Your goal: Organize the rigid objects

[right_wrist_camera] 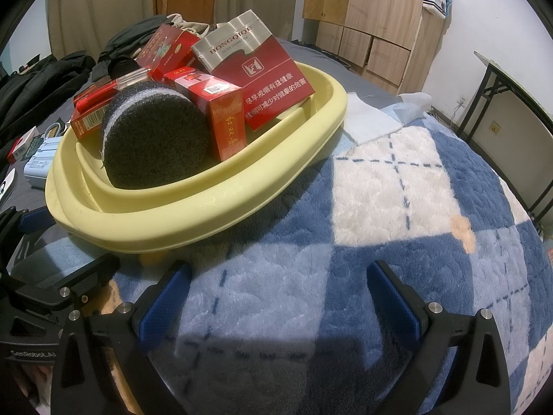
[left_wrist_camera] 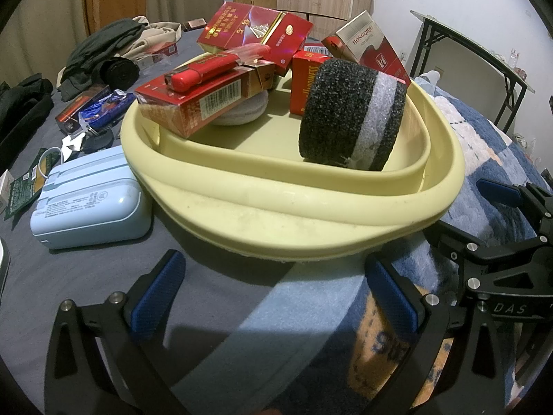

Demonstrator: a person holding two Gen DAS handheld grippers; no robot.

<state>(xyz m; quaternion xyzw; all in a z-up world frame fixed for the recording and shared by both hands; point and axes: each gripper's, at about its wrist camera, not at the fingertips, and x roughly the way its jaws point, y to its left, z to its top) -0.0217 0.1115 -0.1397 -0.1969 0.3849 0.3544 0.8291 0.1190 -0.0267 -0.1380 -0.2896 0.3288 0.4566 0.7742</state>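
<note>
Right now both grippers are hovering low over the bed, just short of the pale yellow basin (left_wrist_camera: 276, 204), which is sitting where the grey sheet (left_wrist_camera: 86, 276) meets the blue-and-white plaid blanket (right_wrist_camera: 397, 207). The left gripper (left_wrist_camera: 273, 294) is holding its blue-padded fingers (left_wrist_camera: 157, 290) wide apart with nothing between them, pointing at the basin's near rim. The right gripper (right_wrist_camera: 276, 297) is likewise standing spread and empty over the blanket, with the basin off to its left. Inside the basin, a black foam cylinder with a white band (left_wrist_camera: 349, 117) is lying on its side near the right-hand wall. Behind it, a silver-and-red cigarette pack (right_wrist_camera: 255, 79) is leaning up over the far rim, and a smaller red pack (right_wrist_camera: 214, 110) is standing just beside the cylinder. Toward the left wall, a red lighter (left_wrist_camera: 214, 69) is resting on top of a red barcoded pack (left_wrist_camera: 193, 103), which is lying across a grey round pad (left_wrist_camera: 242, 110). Outside, just beside the basin's left rim, a light blue power bank (left_wrist_camera: 86, 200) is lying on the sheet.
</note>
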